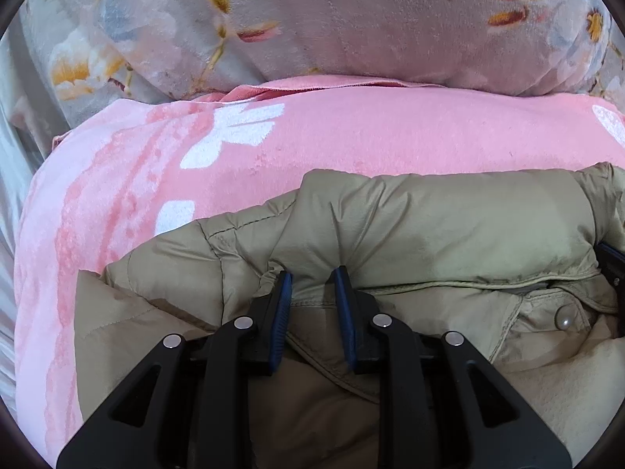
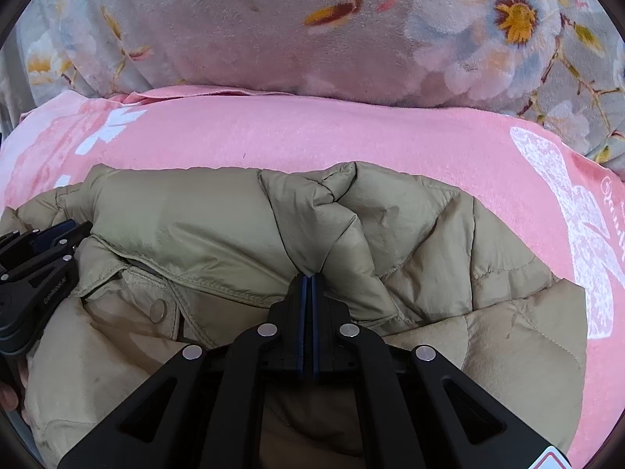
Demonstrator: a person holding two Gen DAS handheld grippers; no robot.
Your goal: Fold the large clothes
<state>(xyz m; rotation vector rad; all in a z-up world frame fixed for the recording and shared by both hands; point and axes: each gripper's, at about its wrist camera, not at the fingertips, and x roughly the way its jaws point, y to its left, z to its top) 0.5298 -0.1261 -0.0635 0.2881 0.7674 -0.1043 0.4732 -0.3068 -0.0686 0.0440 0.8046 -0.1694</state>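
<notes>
A beige padded jacket (image 1: pixel 449 226) lies on a pink blanket (image 1: pixel 351 133), collar and a snap button (image 1: pixel 562 318) showing. My left gripper (image 1: pixel 312 275) is shut on a thick fold of the jacket near the collar, and the fabric bunches between its blue pads. In the right wrist view the same jacket (image 2: pixel 449 234) spreads across the middle. My right gripper (image 2: pixel 311 275) has its pads pressed together, and creases of the jacket run into its tips. The left gripper (image 2: pixel 58 234) shows at that view's left edge, on the collar side.
A grey flowered quilt (image 1: pixel 351 19) is piled behind the pink blanket (image 2: pixel 312 133). A white butterfly print (image 2: pixel 578 234) marks the blanket at the right. Part of a hand (image 2: pixel 11 391) shows at the lower left of the right wrist view.
</notes>
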